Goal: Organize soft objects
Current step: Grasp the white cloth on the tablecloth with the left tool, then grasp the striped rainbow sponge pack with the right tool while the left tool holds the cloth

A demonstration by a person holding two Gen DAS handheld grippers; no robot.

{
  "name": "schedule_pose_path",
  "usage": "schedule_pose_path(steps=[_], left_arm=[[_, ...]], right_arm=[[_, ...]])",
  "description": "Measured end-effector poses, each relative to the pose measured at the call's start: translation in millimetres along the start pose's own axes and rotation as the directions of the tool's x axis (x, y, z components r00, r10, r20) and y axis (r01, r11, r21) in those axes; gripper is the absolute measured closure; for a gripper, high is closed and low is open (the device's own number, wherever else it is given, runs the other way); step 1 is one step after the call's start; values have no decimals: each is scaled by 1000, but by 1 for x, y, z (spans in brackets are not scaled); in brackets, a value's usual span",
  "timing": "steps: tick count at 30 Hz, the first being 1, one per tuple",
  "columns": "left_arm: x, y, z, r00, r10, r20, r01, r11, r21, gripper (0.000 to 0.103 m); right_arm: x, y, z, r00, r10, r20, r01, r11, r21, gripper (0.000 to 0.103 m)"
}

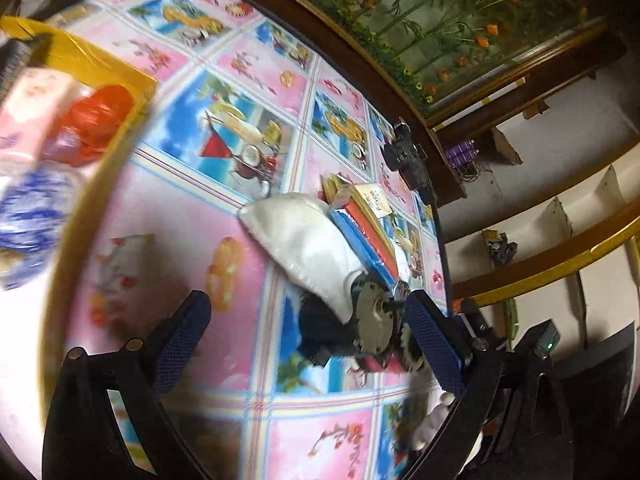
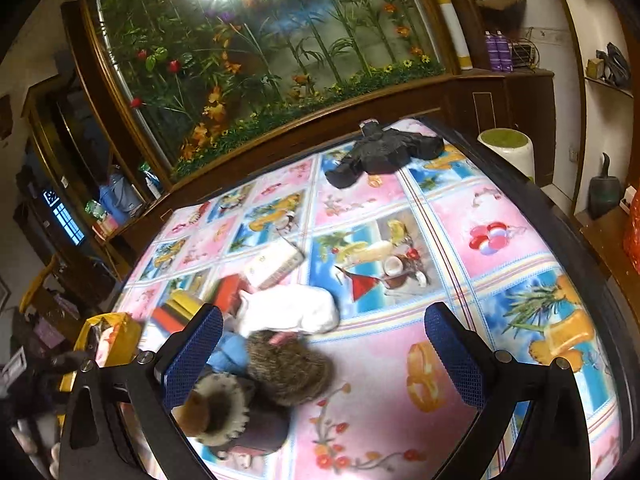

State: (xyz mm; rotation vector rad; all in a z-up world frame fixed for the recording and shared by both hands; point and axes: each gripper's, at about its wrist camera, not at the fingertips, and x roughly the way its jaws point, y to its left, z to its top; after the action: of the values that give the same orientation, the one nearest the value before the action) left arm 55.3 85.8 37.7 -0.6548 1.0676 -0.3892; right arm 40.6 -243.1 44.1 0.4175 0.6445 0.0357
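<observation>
Soft white fabric pouch (image 2: 290, 310), plump and wrinkled, lies mid-surface on the pink and blue fruit-print tablecloth (image 2: 480, 240), touching a stack of red, blue and yellow foam sheets (image 1: 366, 228) on one side and a brown furry plush toy (image 2: 288, 368) on the other. A second plush in a dark fur-trimmed coat (image 2: 228, 416) sits just beside my right gripper (image 2: 324, 348), whose jaws stand wide and hold nothing. My left gripper (image 1: 304, 340) is likewise wide and unladen, hovering near the pile. Judging by its sag, the pouch is light and yielding; I would pinch a bunched fold near its middle, since its smooth cloth may slip. A yellow-rimmed box (image 1: 100, 56) of soft things waits at the far edge.
</observation>
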Motion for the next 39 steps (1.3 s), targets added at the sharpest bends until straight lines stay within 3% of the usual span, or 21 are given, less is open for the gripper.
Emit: schedule_pose_path(steps=[5, 7, 8, 9, 14, 17, 22, 31, 37, 39], left_arm=[[35, 1, 16, 999, -24, -24, 22, 998, -52, 8], [44, -2, 17, 996, -61, -64, 59, 998, -31, 44], [50, -6, 16, 993, -64, -99, 64, 998, -3, 79], [53, -8, 12, 991, -61, -118, 62, 998, 9, 91], [24, -9, 6, 997, -49, -63, 52, 998, 44, 94], [-15, -14, 0, 1000, -26, 7, 25, 993, 116, 94], [-58, -18, -30, 999, -7, 47, -3, 977, 215, 94], [-47, 2, -83, 995, 99, 33, -105, 946, 307, 94], [-38, 15, -95, 991, 134, 2, -128, 943, 306, 79], [-38, 15, -93, 991, 133, 8, -129, 946, 296, 59]], right_arm=[[7, -3, -2, 1000, 22, -1, -22, 1000, 20, 1], [9, 0, -4, 1000, 18, 1, -18, 1000, 7, 1], [9, 1, -5, 1000, 13, -1, -13, 1000, -2, 1], [10, 3, -6, 1000, 5, -2, -5, 1000, -8, 1], [6, 5, -8, 999, -28, 16, 28, 999, -33, 1], [3, 0, -8, 999, -32, 20, 32, 999, -22, 1], [6, -14, -7, 1000, -22, -6, 22, 999, 28, 1], [13, -31, -6, 997, -51, -50, 56, 995, 88, 1], [15, -31, -7, 996, -63, -65, 68, 994, 83, 1], [16, -30, -7, 996, -63, -70, 69, 995, 78, 1]])
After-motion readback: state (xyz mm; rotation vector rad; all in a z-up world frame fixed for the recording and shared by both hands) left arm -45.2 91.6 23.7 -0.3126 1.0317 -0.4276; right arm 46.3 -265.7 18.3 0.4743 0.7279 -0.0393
